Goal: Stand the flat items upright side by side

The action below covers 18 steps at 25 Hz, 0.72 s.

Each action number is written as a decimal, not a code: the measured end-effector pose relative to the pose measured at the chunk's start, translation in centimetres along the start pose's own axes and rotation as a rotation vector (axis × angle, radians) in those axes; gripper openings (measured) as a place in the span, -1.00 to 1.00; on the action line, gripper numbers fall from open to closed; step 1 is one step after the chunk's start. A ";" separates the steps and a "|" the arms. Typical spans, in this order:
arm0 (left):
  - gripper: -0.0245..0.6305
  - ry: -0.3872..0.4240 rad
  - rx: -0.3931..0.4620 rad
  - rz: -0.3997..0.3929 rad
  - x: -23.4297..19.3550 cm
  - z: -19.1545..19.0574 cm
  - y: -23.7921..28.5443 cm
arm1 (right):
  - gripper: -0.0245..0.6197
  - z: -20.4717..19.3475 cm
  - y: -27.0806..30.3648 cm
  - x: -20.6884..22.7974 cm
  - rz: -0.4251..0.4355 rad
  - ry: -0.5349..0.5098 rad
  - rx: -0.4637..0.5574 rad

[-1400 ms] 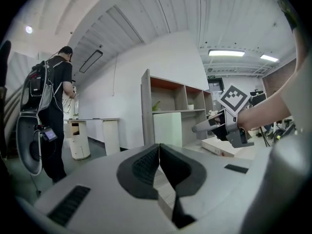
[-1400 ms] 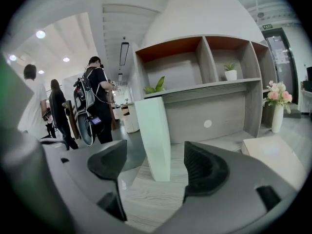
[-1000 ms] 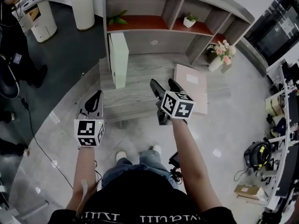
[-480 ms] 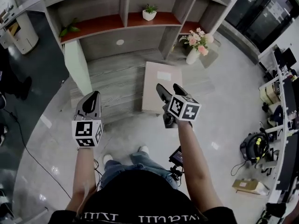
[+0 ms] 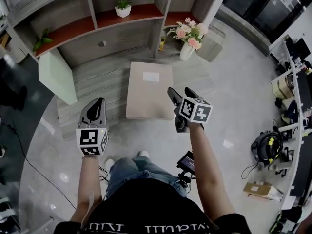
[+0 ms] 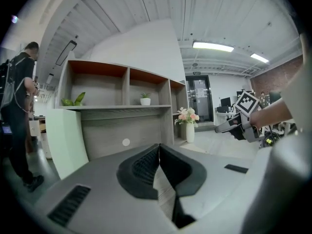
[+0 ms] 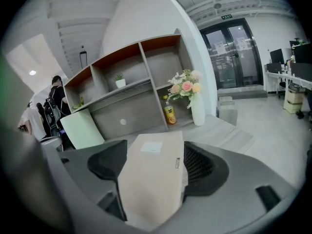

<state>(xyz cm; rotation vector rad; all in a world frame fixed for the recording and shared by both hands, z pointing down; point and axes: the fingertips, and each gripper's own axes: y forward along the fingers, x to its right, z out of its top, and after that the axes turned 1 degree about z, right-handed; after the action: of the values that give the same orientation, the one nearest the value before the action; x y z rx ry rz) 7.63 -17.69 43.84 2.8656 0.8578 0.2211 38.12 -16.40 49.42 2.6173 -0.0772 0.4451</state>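
Observation:
A flat brown cardboard box (image 5: 148, 89) lies on the low grey wooden platform (image 5: 97, 82). A pale green flat panel (image 5: 57, 74) stands upright at the platform's left end, against the shelf unit. My right gripper (image 5: 179, 90) hovers at the box's right edge, open, with nothing held; in the right gripper view the box (image 7: 153, 179) shows between its spread jaws (image 7: 152, 162). My left gripper (image 5: 99, 101) is held over the platform's front left, shut and empty, and its pads meet in the left gripper view (image 6: 158, 147). The green panel (image 6: 66, 140) stands ahead of it to the left.
A grey shelf unit with red-brown shelves (image 5: 131, 13) backs the platform and holds a potted plant (image 5: 123, 7). A white vase of flowers (image 5: 187, 35) and an orange bottle (image 7: 169, 113) stand at the right end. A person (image 6: 19, 106) stands at far left.
The view has swung right: the box, earlier to the right of my right gripper, now lies centred between the two grippers. Both jaws kept their states.

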 end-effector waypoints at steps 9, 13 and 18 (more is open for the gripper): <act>-0.89 0.052 -0.077 -0.089 2.6 -1.1 3.3 | -0.09 -5.2 2.4 5.9 -0.068 0.156 -0.125; -0.89 0.068 -0.120 -0.125 2.7 -2.0 4.1 | -0.14 -9.5 3.4 6.5 -0.089 0.172 -0.249; -0.89 0.081 -0.166 -0.183 3.2 -3.6 4.5 | -0.36 -13.1 4.1 6.1 -0.067 0.254 -0.327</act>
<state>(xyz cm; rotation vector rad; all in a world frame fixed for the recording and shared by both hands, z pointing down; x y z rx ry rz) 12.01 -19.33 48.54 2.6228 1.0566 0.3703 39.46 -13.75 64.14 2.2189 0.0204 0.6756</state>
